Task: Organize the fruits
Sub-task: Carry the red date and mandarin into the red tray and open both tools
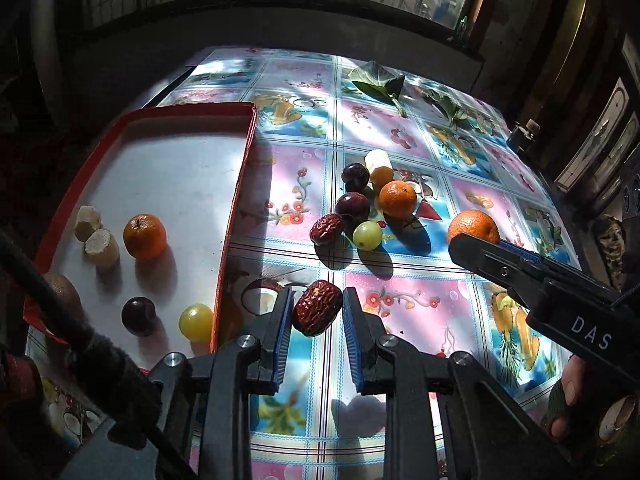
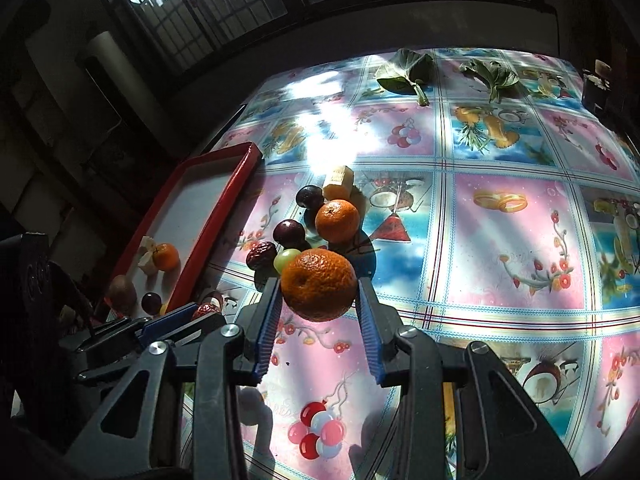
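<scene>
In the left wrist view my left gripper (image 1: 316, 314) is shut on a wrinkled red date (image 1: 318, 308), held just right of the red tray (image 1: 240, 168). My right gripper (image 2: 318, 282) is shut on an orange (image 2: 318, 284) above the tablecloth; the left wrist view shows that gripper (image 1: 480, 242) and that orange (image 1: 474, 225) at the right. Between them on the table lies a pile: another orange (image 1: 397, 199), two dark plums (image 1: 352, 206), a second red date (image 1: 326, 229), a green grape (image 1: 367, 235) and a pale chunk (image 1: 378, 162).
The tray holds an orange (image 1: 144, 236), two pale chunks (image 1: 102, 242), a dark plum (image 1: 138, 316), a yellow grape (image 1: 196, 322) and a kiwi (image 1: 60, 288). Green leaves (image 1: 378, 78) lie at the table's far edge. A person's hand (image 1: 568, 396) shows at the lower right.
</scene>
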Demonstrator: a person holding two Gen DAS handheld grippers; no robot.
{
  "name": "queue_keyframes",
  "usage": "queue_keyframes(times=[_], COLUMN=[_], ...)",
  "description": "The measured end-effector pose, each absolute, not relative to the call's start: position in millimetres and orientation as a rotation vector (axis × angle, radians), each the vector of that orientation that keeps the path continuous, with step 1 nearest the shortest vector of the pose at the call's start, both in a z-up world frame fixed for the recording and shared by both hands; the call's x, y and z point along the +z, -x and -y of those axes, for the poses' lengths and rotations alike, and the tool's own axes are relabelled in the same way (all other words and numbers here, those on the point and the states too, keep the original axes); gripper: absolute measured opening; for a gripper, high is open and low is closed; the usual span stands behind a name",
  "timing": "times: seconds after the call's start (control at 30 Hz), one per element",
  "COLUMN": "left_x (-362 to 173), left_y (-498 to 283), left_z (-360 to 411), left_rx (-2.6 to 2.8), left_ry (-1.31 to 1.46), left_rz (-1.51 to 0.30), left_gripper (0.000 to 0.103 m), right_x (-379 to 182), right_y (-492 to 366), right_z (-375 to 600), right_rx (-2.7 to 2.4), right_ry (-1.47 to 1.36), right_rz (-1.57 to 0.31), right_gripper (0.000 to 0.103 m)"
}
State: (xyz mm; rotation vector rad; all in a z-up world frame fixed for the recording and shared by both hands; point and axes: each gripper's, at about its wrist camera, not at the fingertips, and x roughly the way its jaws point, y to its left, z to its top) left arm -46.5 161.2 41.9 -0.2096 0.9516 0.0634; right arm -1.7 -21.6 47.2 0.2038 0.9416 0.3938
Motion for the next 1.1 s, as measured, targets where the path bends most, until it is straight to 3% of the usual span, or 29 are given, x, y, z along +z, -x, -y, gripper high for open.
queue_keyframes(times=[1.1], left_x=[65], left_y=[68], left_z=[-287], left_rx=[0.385], left_ry=[0.262], left_rz=[-0.915], left_gripper=[0.024], right_x=[67], right_y=[-3], right_z=[-91], right_rx=[0.547], right_ry=[-0.055], right_rz=[-0.937], right_gripper=[0.04])
